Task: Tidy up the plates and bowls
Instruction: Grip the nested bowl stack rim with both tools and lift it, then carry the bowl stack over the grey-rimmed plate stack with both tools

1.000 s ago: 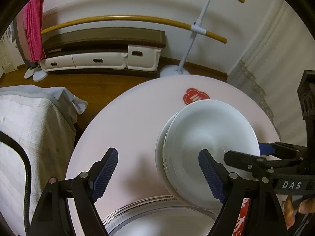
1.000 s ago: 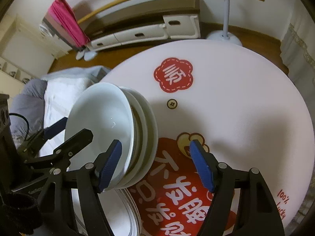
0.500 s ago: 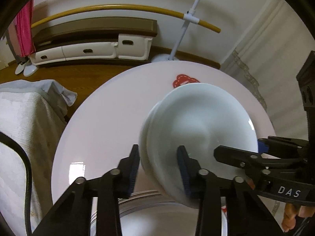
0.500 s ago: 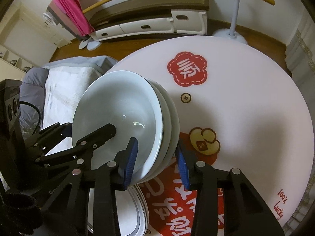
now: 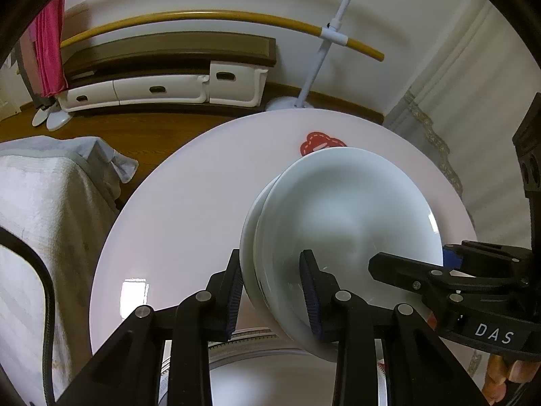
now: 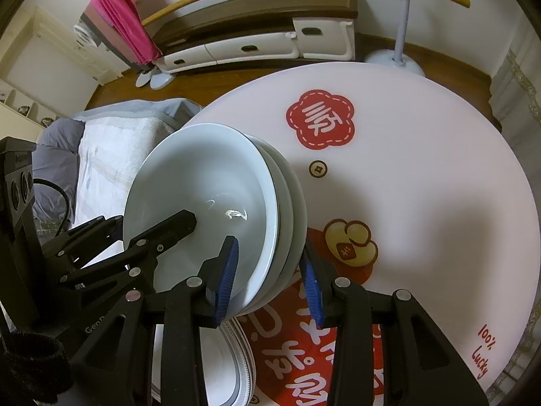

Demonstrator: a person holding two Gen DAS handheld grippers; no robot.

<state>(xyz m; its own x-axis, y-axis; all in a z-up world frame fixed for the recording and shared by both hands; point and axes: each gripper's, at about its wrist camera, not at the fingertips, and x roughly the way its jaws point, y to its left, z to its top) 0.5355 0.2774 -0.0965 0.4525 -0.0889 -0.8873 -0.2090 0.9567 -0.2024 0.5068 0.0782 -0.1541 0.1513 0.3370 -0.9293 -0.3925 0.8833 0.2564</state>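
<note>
Bowls (image 5: 345,216), a nested stack of white ones, are held up over the round white table (image 5: 189,209) with red printed motifs, both grippers clamped on the stack's rim from opposite sides. Stack looks lifted clear of the tabletop and tipped toward the camera, though contact underneath is hidden. Below and nearer, a grey-rimmed plate (image 6: 236,355) lies flat on the table, partly under the stack. Left gripper (image 5: 272,296) is clenched on the stack's near-left rim, one pad outside the bowls, one inside the top bowl. Right gripper (image 6: 268,279) is clenched on the opposite rim the same way, blue pads pinching all the nested walls.

Step in hand, I judge: carrying the bowl stack as one unit to its spot, likely onto the plate. Next move calls for both grippers travelling together, keeping the stack level, lowering gently before either lets go.
</note>
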